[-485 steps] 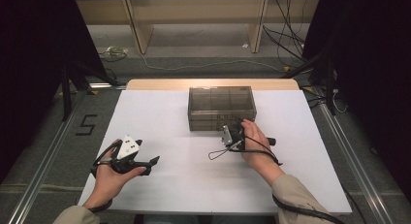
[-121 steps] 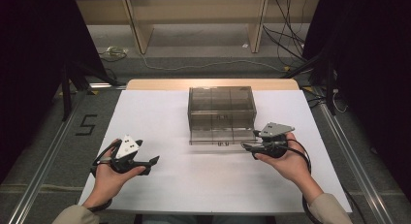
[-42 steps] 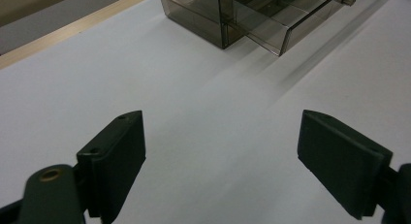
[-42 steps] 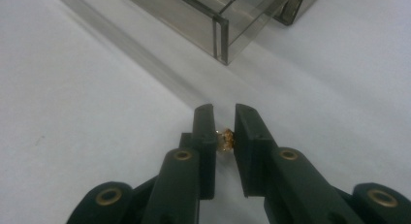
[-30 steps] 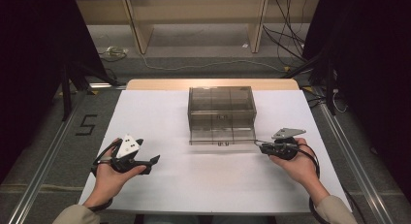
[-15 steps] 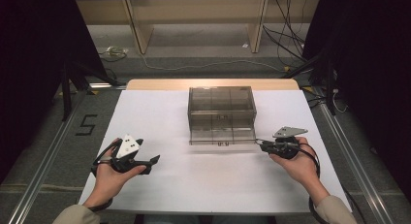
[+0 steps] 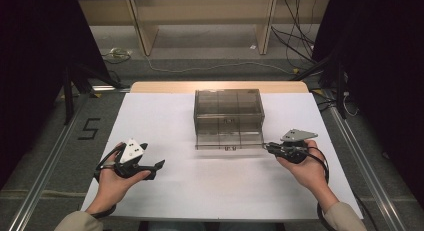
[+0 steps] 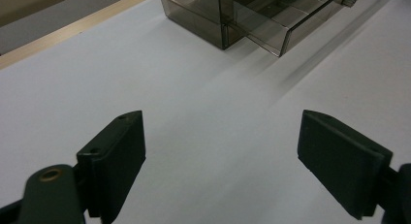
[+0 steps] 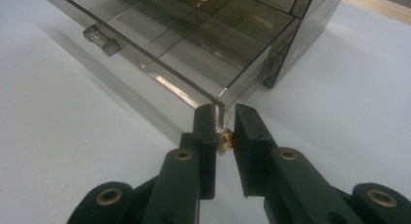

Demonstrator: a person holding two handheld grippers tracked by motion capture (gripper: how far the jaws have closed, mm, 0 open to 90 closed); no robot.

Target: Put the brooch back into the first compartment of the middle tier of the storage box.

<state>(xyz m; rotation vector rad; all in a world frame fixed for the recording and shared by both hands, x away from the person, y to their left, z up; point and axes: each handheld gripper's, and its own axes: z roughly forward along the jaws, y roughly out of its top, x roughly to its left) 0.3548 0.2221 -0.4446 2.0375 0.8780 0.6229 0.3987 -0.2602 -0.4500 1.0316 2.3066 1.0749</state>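
A tiny gold and clear thing (image 9: 226,138) sits between the jaws of the right gripper (image 9: 224,118), and the jaws hide most of it, so I cannot tell what it is. From the high view it is too small to see at all. The smoky plastic drawer box (image 9: 203,35) is cut off at the top of the right gripper view. In the left gripper view its open drawer (image 8: 286,20) runs off the top edge too.
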